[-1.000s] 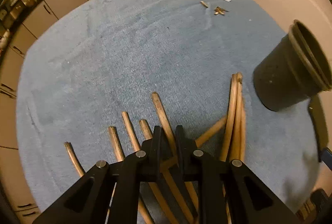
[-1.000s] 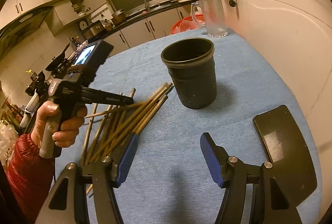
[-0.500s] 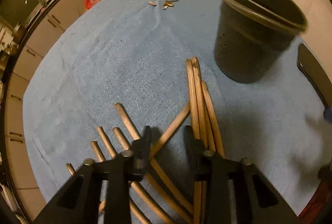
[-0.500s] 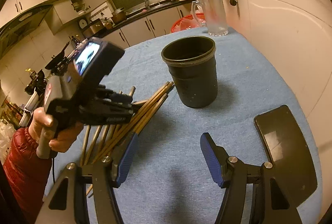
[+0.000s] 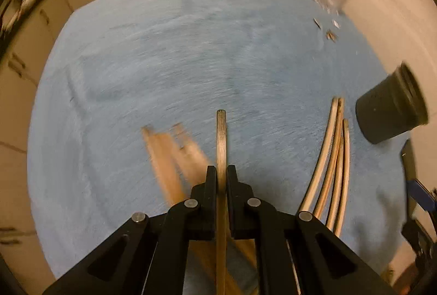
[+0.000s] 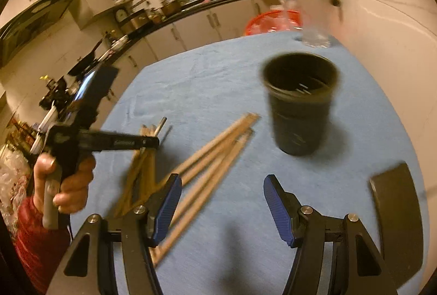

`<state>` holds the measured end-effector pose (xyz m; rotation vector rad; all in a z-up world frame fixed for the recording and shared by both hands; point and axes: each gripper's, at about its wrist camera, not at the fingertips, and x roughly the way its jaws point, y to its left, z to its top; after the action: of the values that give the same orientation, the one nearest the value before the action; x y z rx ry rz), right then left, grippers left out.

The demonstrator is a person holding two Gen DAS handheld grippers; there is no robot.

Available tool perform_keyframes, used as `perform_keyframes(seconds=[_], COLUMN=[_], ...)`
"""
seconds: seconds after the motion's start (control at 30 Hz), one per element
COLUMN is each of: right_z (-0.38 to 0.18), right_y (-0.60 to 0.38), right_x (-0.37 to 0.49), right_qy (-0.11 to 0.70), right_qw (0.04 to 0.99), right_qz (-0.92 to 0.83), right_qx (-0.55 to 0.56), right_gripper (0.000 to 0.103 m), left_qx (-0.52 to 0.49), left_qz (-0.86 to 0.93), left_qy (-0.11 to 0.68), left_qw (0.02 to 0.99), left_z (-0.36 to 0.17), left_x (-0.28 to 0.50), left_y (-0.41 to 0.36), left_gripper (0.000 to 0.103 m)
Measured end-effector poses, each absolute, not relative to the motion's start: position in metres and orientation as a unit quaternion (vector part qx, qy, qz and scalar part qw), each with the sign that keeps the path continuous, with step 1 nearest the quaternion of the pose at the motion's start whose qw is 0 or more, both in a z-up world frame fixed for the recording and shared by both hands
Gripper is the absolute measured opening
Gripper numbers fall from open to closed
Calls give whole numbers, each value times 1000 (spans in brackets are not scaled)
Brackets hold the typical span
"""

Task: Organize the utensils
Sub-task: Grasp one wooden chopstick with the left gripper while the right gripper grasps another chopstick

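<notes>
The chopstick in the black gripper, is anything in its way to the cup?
Nothing visible blocks it. The left gripper is shut on one chopstick. Between it and the cup there is only blue cloth and a bundle of chopsticks lying flat, which it can pass above.

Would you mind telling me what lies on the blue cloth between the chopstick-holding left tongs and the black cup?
A bundle of wooden chopsticks lies there, beside the black plastic cup, in the left wrist view.

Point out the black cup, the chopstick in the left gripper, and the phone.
black cup [image 6: 300, 115], right wrist view, on its outer wall.
chopstick [image 5: 221, 136], left wrist view, on the shaft above the pads.
phone [image 6: 396, 215], right wrist view, on its dark screen.
</notes>
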<state>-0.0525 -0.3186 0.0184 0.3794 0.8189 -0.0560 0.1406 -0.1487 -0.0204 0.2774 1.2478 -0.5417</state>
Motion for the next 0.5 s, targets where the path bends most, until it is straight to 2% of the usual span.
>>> perform_keyframes(seconds=[0.27, 0.3, 0.33, 0.4, 0.43, 0.47, 0.5], right_z=[24, 23, 19, 7, 3, -4, -9], right_y=[-288, -284, -277, -262, -259, -251, -245], right_x=[32, 41, 54, 81, 89, 102, 110], right_qy=[446, 454, 467, 499, 506, 521, 531], right_qw=[875, 871, 864, 845, 841, 834, 829], right_qz=[41, 52, 66, 83, 88, 89, 83], right_qx=[185, 182, 178, 174, 171, 161, 159], right_gripper=[65, 63, 54, 48, 38, 34, 34], left_qx=[39, 36, 30, 30, 34, 36, 37], left_qz=[-205, -197, -191, -178, -172, -171, -173], left_qy=[566, 566, 569, 573, 574, 575, 578], left_qw=[797, 800, 799, 799, 800, 799, 797], left_z=[-18, -19, -22, -25, -28, -30, -33], left_x=[153, 151, 151, 149, 148, 146, 146], left_y=[-57, -53, -47, -41, -42, -40, -41], left_gripper=[7, 7, 7, 7, 7, 7, 7])
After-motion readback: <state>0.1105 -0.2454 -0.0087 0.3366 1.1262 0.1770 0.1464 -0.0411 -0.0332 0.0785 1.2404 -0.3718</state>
